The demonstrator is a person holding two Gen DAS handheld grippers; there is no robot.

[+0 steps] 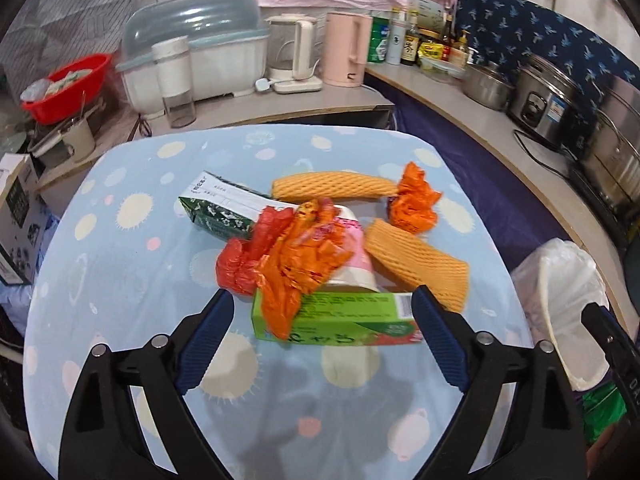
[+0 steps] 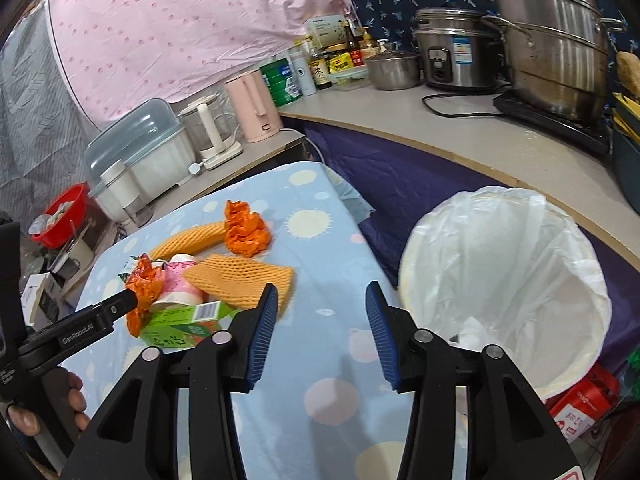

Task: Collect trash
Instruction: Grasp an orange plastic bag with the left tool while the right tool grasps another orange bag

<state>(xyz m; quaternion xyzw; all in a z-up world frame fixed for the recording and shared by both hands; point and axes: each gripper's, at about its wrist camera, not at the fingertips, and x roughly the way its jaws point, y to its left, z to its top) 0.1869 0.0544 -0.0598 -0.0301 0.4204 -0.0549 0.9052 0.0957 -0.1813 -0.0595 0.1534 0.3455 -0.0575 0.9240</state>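
On the table [image 1: 100,240], bare cloth from 6 to 9 o'clock of the trash pile leaves open passage. The green carton [image 1: 340,320] fronts the pile at 6 o'clock, foam net sleeve [image 1: 420,264] at 3. The lined trash bin [image 2: 508,280] stands open-mouthed just beside the table's edge at 3 o'clock.

A matt blue cotton-like cloth [image 1: 120,264] printed with pale suns covers the worktop. On it lie crinkled, glossy orange plastic wrappers [image 1: 304,256], two rough foam-mesh fruit sleeves [image 1: 420,264], and a smooth printed green cardboard box [image 1: 344,320]. Off the worktop's right edge, a thin, translucent white plastic liner [image 2: 516,264] fills the bin. Brushed steel pots [image 2: 552,44] gleam behind. The right claw [image 2: 322,332] shows ribbed blue rubber pads [image 2: 262,332] on matt black plastic.
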